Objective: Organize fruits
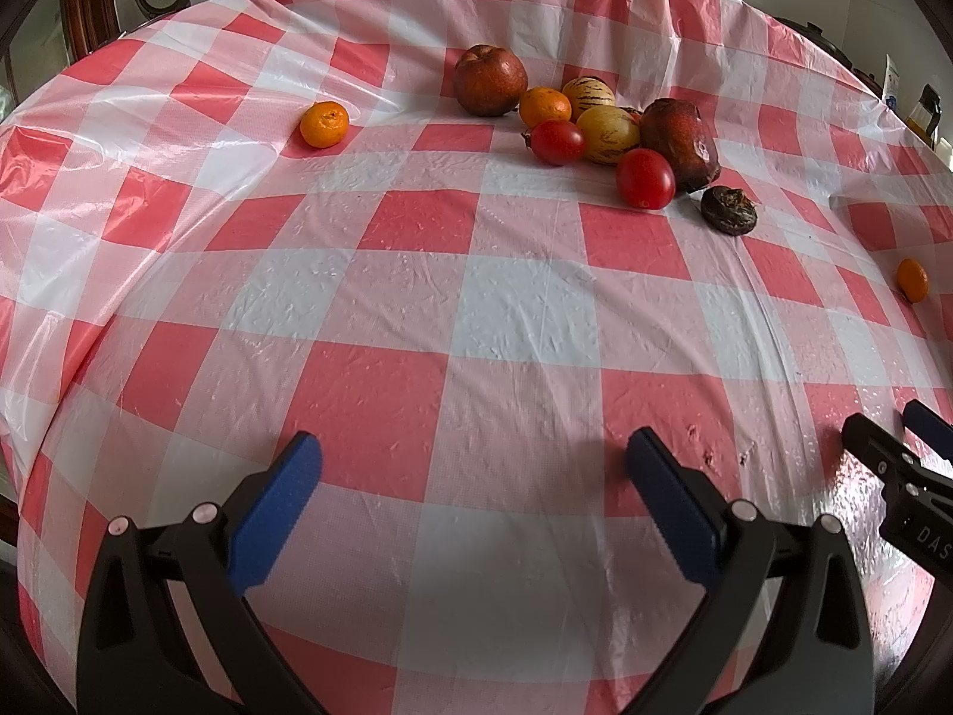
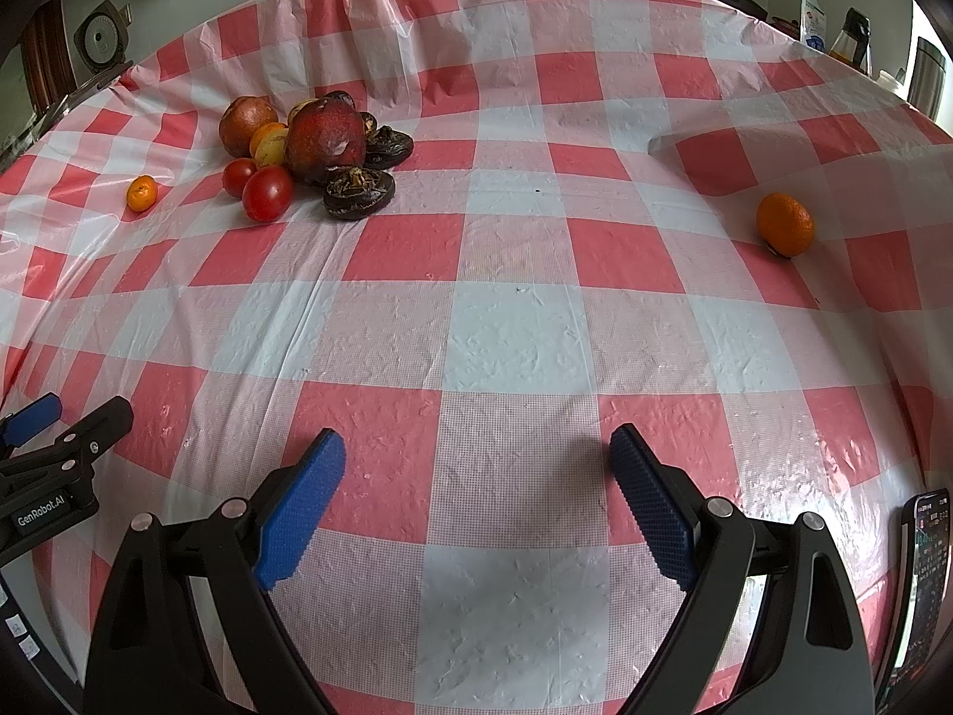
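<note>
Two grippers hover low over the checked tablecloth (image 2: 524, 328), both with jaws spread and empty. My right gripper (image 2: 476, 488) has a lone orange (image 2: 785, 224) far ahead and to its right, well apart from the fruit pile (image 2: 310, 149) far ahead to its left. My left gripper (image 1: 470, 476) faces that pile, with a stray mandarin (image 1: 324, 124) left of it. I judge my right hand nearer the lone orange.

In the right wrist view the big dark-red fruit (image 2: 324, 140) hides most of the yellow striped fruits (image 2: 271, 149) and part of a dark shrivelled fruit (image 2: 390, 149) behind it, while the phone (image 2: 929, 566) and the left tool (image 2: 65, 435) are cut off by the picture's edges.
</note>
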Demonstrator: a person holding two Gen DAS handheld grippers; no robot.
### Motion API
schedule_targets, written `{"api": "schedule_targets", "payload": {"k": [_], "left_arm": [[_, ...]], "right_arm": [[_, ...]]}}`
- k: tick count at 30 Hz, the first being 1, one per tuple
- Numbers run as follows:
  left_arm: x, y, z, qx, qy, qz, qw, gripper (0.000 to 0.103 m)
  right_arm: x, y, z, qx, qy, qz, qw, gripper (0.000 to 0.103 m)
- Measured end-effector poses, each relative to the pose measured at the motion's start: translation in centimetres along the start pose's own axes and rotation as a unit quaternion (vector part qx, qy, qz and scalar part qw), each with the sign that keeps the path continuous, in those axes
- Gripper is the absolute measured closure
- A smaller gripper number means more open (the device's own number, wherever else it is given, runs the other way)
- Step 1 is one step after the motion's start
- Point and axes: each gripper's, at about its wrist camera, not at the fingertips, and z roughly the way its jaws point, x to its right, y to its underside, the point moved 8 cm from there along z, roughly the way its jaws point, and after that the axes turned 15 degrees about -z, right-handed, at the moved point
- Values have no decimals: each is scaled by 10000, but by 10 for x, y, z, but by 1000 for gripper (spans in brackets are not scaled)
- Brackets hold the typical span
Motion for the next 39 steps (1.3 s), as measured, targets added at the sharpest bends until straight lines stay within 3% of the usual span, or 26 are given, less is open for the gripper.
{"api": "schedule_targets", "payload": {"k": [39], "left_arm": [[0, 0, 0, 0, 0, 0, 10000, 1]], "right_arm": [[1, -5, 0, -73, -11, 0, 10000, 16]]}}
